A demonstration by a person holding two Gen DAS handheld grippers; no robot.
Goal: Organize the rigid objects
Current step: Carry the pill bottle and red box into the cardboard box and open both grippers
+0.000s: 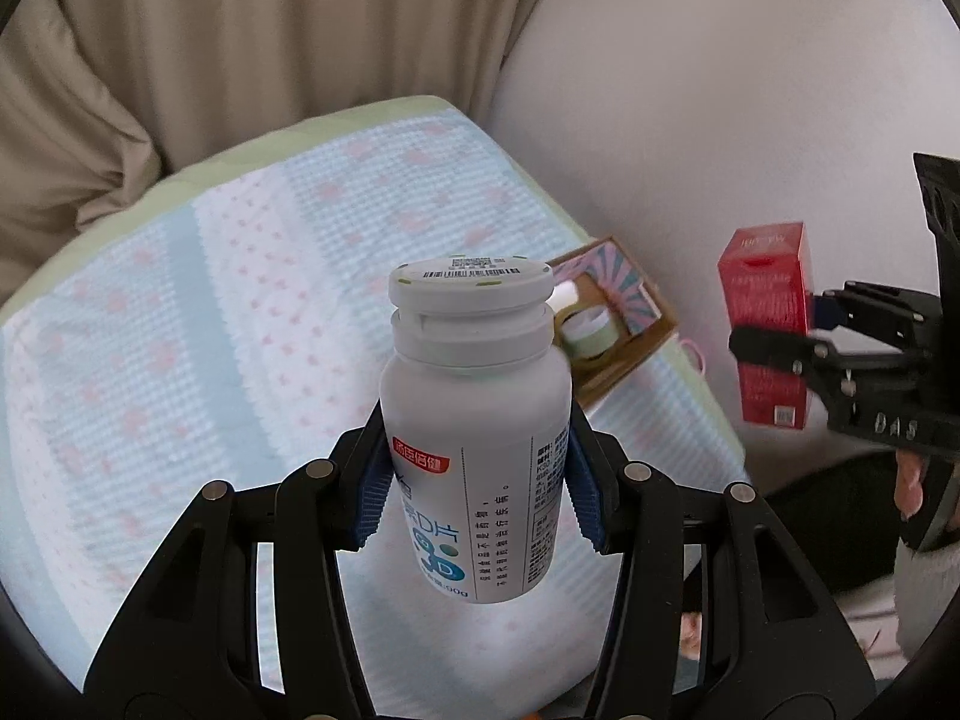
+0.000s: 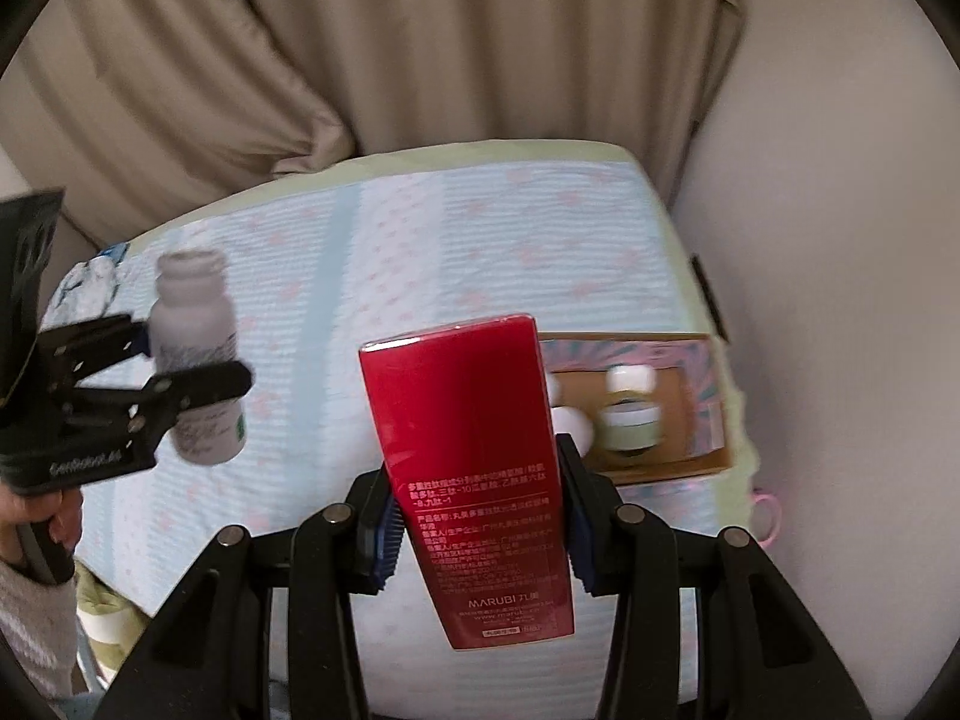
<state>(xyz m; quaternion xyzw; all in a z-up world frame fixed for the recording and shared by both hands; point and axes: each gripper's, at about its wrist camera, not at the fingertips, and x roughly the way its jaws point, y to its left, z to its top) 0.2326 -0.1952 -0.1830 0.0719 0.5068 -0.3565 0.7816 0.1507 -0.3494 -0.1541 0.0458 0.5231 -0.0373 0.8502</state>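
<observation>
Both grippers loaded, both loads in the air over the bed. Left gripper [image 1: 474,480] is closed onto a white supplement bottle [image 1: 474,420], blue pads [image 1: 372,492] pinching the lower body, cap up, bottle upright; right gripper [image 2: 480,516] is closed onto a red MARUBI carton [image 2: 468,468], pads on the narrow sides about mid-height, carton leaning slightly left.

Target looks like the open cardboard box [image 2: 702,462] at the far right edge of the quilted mattress cover [image 2: 420,252], close to the wall [image 2: 840,300]; it already holds small jars.

Risks, my read:
- bottle is round and smooth, grip sits low; a quick swing could tip or twist it between the pads
- carton is glossy film wrap; it could slide down if the squeeze relaxes, and crush if it tightens
- box is shallow and partly full; the tall carton placed upright may topple or knock a jar
- box sits at the mattress edge on soft fabric; a push could tilt it toward the wall gap
- both grippers heading for one box could collide; go one at a time

Count: one bottle, one carton, one box; at least three jars inside (green jar [image 2: 630,429], white-lidded jar [image 2: 627,381], white round one [image 2: 570,423]), blur hides more; two grippers.
</observation>
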